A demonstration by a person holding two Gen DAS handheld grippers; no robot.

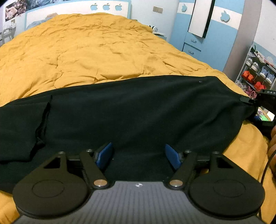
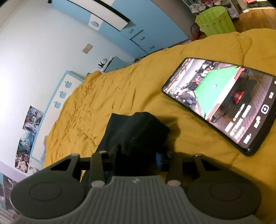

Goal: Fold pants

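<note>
Two claws at work over the bed. Left claw [image 1: 138,156] sits nearest, jaws spread wide, blue pads [image 1: 105,155] standing apart with nothing pinched; black pants [image 1: 138,112] lie directly beneath and ahead of it. Pants stretched flat across the near part of the yellow duvet [image 1: 96,51], long axis running left to right across the left claw's line of sight, not along it. A fold or seam ridge shows toward the left end.

Right claw [image 2: 138,155] works at the right-hand end of the cloth, clenched on a bunched corner of the pants [image 2: 136,131]; fabric fills the gap between its fingers and rises in a lump just beyond them. Phone [image 2: 222,103] lies just beside that bunch, screen lit, on the duvet, not touching the cloth.

Judgement: the left claw is nearer the mid-length and free, so the next grasp falls to it, reaching straight down onto cloth below. Farther off: headboard [image 1: 77,8], blue wardrobe [image 1: 203,50], shoe rack [image 1: 257,74].
</note>
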